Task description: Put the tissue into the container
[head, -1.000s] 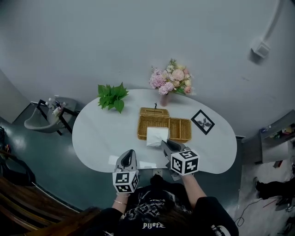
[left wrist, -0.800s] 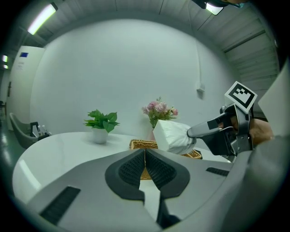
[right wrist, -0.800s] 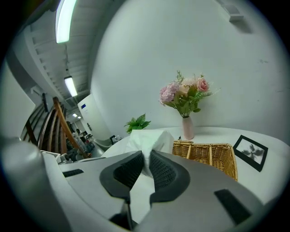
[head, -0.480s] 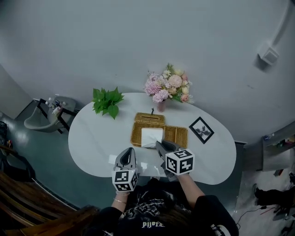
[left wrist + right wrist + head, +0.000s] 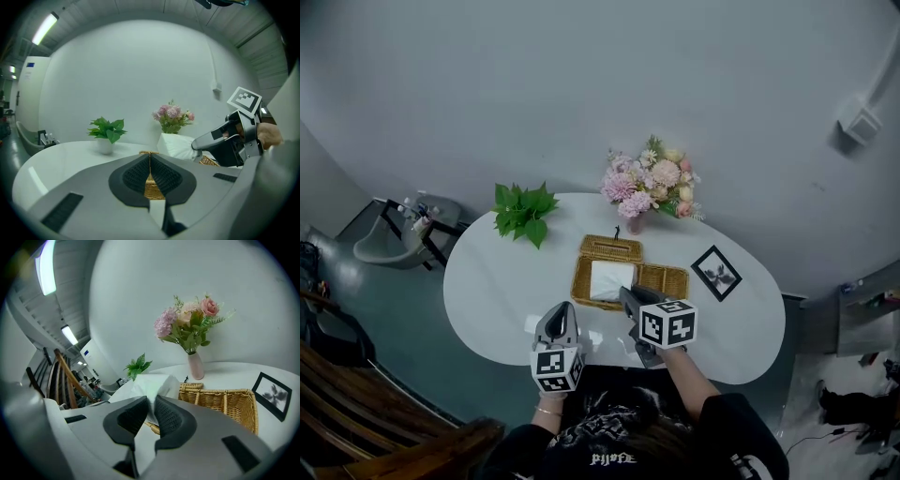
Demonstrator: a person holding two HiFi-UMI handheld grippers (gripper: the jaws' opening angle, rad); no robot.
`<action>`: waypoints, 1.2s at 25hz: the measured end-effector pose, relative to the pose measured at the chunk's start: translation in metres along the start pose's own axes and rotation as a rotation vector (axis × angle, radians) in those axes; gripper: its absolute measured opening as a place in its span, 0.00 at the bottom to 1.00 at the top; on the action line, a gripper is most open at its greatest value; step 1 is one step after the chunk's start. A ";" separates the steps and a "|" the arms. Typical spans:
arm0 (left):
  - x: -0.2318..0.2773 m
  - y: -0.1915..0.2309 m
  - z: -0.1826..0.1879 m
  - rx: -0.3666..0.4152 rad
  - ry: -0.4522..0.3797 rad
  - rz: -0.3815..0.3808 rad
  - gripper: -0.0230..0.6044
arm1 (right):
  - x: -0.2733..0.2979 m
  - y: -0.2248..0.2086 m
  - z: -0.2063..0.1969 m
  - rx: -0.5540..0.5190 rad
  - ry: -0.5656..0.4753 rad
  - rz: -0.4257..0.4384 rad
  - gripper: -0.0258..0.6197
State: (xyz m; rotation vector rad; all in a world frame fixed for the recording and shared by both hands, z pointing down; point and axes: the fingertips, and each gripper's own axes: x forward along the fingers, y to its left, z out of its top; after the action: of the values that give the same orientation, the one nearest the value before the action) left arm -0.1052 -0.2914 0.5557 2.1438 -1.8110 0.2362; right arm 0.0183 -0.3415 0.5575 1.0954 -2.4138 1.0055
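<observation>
Down over the near edge of the white table (image 5: 492, 281), the left gripper (image 5: 562, 308) has its jaws pressed together with nothing held between them. In its own view only a sliver of wicker shows through the slit below the tips. Well ahead of it and off to its left stands a leafy green potted plant (image 5: 523, 210).

Ahead of it and slightly to its right is the white tissue pack (image 5: 609, 279), over the left compartment of a two-part wicker basket (image 5: 666, 280). The left gripper view shows the pack raised above the basket's rim. Whether its far end touches the wicker cannot be told.

The right gripper (image 5: 625, 293) sits just beside the left one, apart from it and angled down toward the basket. Its jaws are nearly closed, and their ribbed pads pinch the near edge of the tissue pack, which spreads out ahead of the tips.

Straight beyond the right gripper, past the basket, a pink vase of pink and cream flowers (image 5: 652, 180) stands near the table's far edge. Ahead and to its right, a black-framed picture (image 5: 718, 274) lies flat on the table, just beside the basket's right end.
</observation>
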 end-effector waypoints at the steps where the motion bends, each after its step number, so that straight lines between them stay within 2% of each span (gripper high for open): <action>1: 0.001 0.003 0.002 -0.003 -0.003 0.001 0.08 | 0.002 0.000 0.000 0.005 0.008 -0.006 0.15; 13: 0.019 0.030 0.015 0.010 0.026 -0.035 0.08 | 0.029 -0.002 0.001 0.057 0.068 -0.027 0.15; 30: 0.033 0.051 0.004 -0.031 0.076 -0.071 0.08 | 0.063 -0.016 -0.013 0.091 0.185 -0.107 0.16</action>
State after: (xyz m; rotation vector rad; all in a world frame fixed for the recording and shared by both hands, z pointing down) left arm -0.1499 -0.3312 0.5699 2.1433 -1.6831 0.2665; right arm -0.0114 -0.3736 0.6078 1.0968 -2.1604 1.1372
